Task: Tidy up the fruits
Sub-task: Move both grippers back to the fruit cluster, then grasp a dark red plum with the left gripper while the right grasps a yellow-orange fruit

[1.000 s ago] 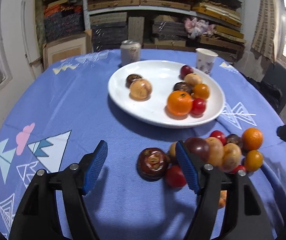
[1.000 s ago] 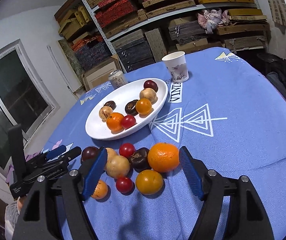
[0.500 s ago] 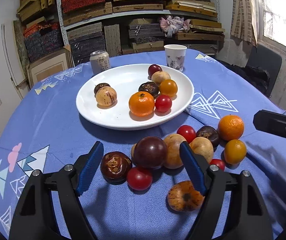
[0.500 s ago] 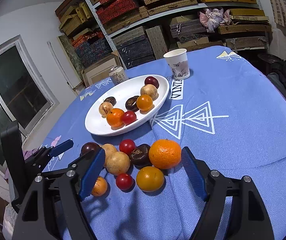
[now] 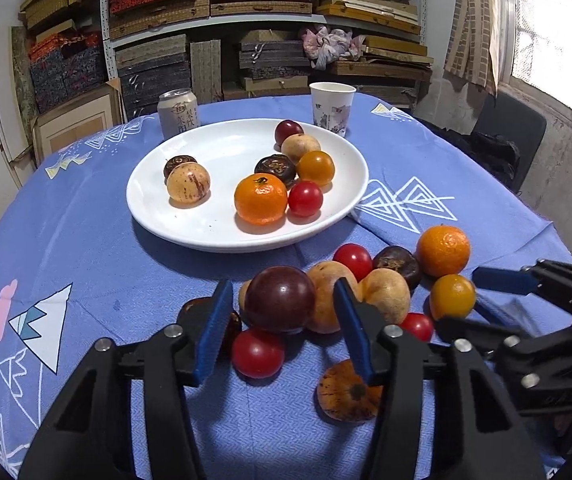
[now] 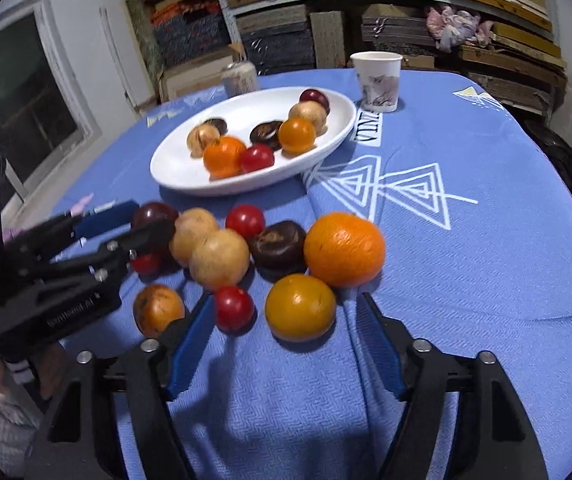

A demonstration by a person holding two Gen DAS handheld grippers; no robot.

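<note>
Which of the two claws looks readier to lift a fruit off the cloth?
Left. The left claw is closing around the dark plum; the right claw is short of the yellow-orange fruit.

Blue-clothed table [image 5: 86, 240] with white plate [image 5: 190, 236], can [image 5: 178, 114], paper cup [image 5: 331, 108], loose fruit pile [image 6: 222, 258].

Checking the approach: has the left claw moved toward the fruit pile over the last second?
Yes. The left claw shifted right, toward the pile; its jaws, closing, now flank the dark plum.
</note>
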